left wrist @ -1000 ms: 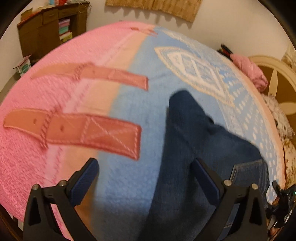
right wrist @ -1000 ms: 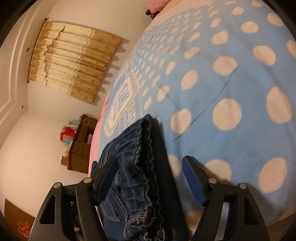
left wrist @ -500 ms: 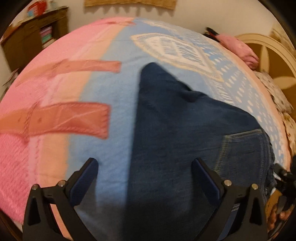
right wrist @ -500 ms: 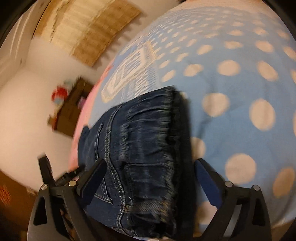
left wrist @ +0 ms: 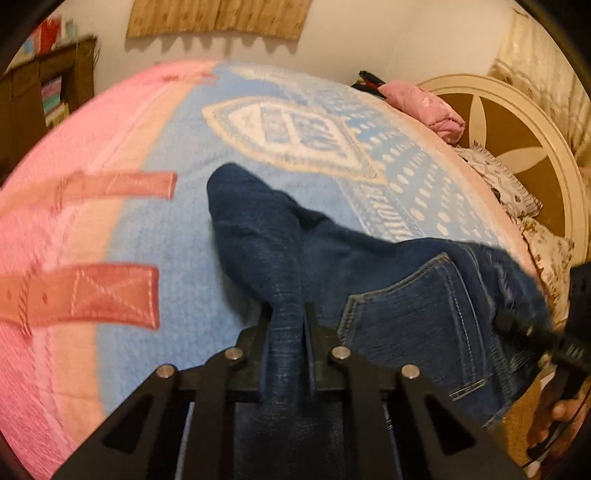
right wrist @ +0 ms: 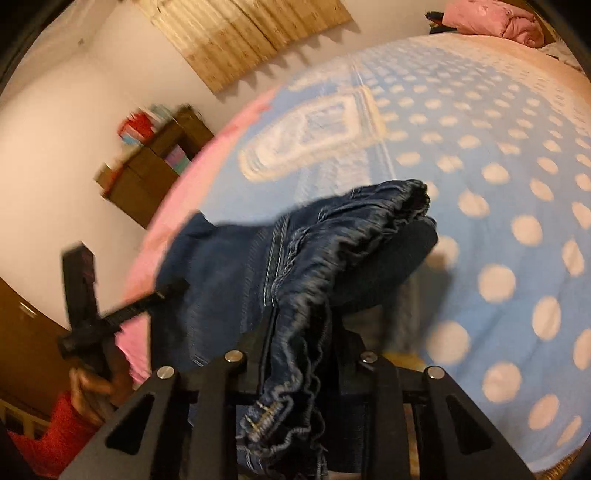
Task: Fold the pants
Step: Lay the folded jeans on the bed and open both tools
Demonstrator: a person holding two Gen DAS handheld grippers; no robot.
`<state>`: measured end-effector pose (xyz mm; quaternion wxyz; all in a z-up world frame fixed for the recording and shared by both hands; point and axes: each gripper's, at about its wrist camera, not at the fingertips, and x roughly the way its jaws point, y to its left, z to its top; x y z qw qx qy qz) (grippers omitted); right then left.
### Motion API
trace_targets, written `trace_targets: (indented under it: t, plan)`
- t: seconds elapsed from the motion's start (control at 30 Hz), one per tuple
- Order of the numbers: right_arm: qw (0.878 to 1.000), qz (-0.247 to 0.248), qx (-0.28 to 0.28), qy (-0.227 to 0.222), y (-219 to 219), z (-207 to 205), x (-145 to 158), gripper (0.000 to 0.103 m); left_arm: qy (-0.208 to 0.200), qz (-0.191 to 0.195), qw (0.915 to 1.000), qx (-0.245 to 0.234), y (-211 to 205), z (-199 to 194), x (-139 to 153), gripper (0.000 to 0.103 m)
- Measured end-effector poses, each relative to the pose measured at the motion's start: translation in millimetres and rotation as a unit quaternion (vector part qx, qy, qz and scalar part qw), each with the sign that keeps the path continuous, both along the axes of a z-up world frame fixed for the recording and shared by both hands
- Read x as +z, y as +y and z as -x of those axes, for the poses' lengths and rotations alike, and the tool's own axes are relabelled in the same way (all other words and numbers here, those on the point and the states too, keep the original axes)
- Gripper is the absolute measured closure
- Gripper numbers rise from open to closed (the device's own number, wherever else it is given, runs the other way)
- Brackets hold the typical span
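Note:
Dark blue denim pants (left wrist: 369, 258) lie folded on a pink and blue blanket (left wrist: 147, 240), back pocket up. My left gripper (left wrist: 286, 314) is shut on a fold of the leg fabric, which rises off the bed between its pads. In the right wrist view the gathered waistband end of the pants (right wrist: 351, 229) is lifted off the dotted blanket (right wrist: 480, 184). My right gripper (right wrist: 301, 325) has this bunched denim between its jaws; they are closing and the pads press on it. Each view shows the other gripper at its edge, held by a hand (right wrist: 92, 387).
A brown bookshelf (left wrist: 55, 85) stands by the wall at the bed's far left. A pink bundle (left wrist: 424, 107) and a round cream headboard (left wrist: 517, 129) are at the far right. A straw mat (left wrist: 221, 18) hangs on the wall.
Both grippers stood open over the pants; now both have closed on the denim. The pants' near edge and waistband have lifted off the blanket, and the right view has rolled.

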<state>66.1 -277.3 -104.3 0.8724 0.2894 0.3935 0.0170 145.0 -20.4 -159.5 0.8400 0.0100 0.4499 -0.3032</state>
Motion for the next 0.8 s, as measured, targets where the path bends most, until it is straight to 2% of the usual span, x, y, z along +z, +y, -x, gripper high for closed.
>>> trace_targets:
  t: [0.13, 0.3, 0.4, 0.5, 0.53, 0.6, 0.63, 0.67, 0.7, 0.73, 0.8]
  plan:
    - [0.999, 0.006, 0.017, -0.037, 6.1, -15.1, 20.7, 0.077, -0.012, 0.035, 0.9992, 0.016, -1.0, -12.8, 17.7, 0.091]
    - [0.995, 0.011, 0.043, -0.091, 14.7, -55.7, 47.8, 0.078, -0.075, 0.067, 0.9934, 0.056, 3.5, -49.6, 66.2, 0.091]
    - [0.991, 0.015, 0.027, -0.128, 1.7, -90.8, 55.3, 0.078, -0.103, 0.062, 0.9894, 0.082, 7.3, -82.5, 84.3, 0.091]
    - [0.99, 0.071, 0.006, -0.124, -15.7, -139.7, 36.6, 0.078, -0.125, 0.037, 0.9866, 0.098, 3.3, -120.3, 77.6, 0.091]
    - [0.989, 0.098, -0.003, -0.11, -18.4, -154.2, 25.3, 0.073, -0.128, 0.018, 0.9863, 0.103, 0.6, -129.6, 71.2, 0.091]
    - [0.986, 0.153, -0.021, -0.065, -26.7, -181.2, -5.5, 0.064, -0.119, -0.042, 0.9856, 0.112, -7.5, -149.0, 48.5, 0.091]
    - [0.984, 0.172, -0.039, -0.028, -33.8, -193.0, -23.5, 0.057, -0.108, -0.069, 0.9852, 0.114, -11.2, -156.0, 38.3, 0.091]
    - [0.984, 0.168, -0.056, 0.008, -43.9, -199.2, -39.6, 0.055, -0.1, -0.093, 0.9845, 0.11, -13.3, -158.8, 29.9, 0.091]
    - [0.987, 0.143, -0.067, 0.011, -52.8, -195.6, -46.7, 0.047, -0.106, -0.106, 0.9831, 0.105, -13.8, -156.8, 26.5, 0.091]
    - [0.99, 0.105, -0.089, -0.004, -63.7, -186.2, -48.8, 0.037, -0.119, -0.114, 0.9808, 0.104, -13.9, -151.7, 26.8, 0.087]
    - [0.984, 0.073, -0.163, -0.018, -79.7, -161.5, -43.4, 0.036, -0.139, -0.13, 0.9767, 0.1, -16.0, -138.1, 30.4, 0.077]
